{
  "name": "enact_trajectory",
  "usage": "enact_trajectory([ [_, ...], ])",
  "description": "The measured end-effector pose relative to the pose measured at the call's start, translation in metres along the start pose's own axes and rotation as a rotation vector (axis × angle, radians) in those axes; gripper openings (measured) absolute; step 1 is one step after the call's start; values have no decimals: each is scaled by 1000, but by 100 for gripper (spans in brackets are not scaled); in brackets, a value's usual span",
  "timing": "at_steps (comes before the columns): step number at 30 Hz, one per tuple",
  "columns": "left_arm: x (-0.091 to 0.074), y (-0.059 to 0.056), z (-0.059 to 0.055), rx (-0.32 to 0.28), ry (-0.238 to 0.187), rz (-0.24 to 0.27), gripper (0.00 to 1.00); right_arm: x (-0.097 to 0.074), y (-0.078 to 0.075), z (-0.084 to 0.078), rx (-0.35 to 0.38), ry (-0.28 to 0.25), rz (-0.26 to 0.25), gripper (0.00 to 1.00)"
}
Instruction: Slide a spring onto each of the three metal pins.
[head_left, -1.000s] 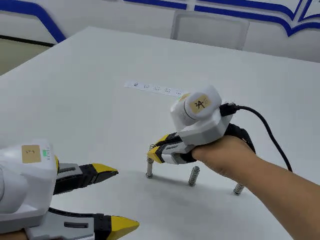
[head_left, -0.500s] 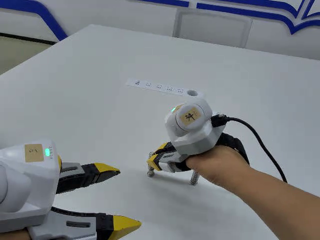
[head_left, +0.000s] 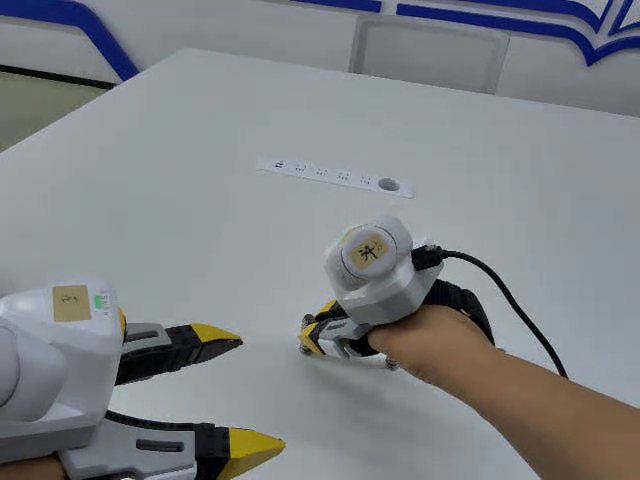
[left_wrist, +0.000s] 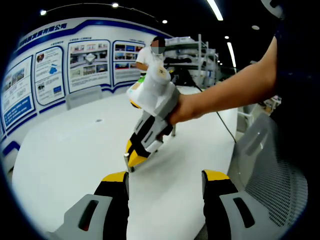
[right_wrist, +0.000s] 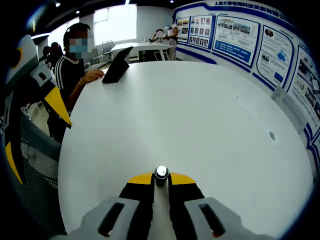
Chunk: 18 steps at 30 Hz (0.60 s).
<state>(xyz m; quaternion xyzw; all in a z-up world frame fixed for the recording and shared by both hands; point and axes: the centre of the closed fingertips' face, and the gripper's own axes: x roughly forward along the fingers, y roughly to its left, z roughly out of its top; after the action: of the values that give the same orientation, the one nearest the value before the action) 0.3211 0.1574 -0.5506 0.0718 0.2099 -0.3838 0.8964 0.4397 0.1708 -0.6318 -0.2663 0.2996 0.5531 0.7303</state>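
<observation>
Right gripper (head_left: 312, 338) set low on a small silver metal pin (right_wrist: 161, 172) standing on the white surface (head_left: 200, 200), with the left gripper (head_left: 247, 392) near, off to one side.
In the right gripper view the black-and-yellow jaws are drawn together around the pin's round top, which sits between their tips; whether a spring lies under them cannot be told. The left gripper's jaws are spread wide apart, holding nothing, and point towards the right gripper. A flat white strip (head_left: 330, 175) with a round hole at one end lies well beyond.
</observation>
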Motion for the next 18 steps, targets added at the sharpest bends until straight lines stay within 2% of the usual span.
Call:
enact_trajectory([
  [10, 3, 0, 0, 0, 0, -5, 61, -19, 2, -2, 5, -22, -12, 16],
  [18, 6, 0, 2, 1, -6, -8, 61, -52, 11, 1, -5, -95, -28, 20],
])
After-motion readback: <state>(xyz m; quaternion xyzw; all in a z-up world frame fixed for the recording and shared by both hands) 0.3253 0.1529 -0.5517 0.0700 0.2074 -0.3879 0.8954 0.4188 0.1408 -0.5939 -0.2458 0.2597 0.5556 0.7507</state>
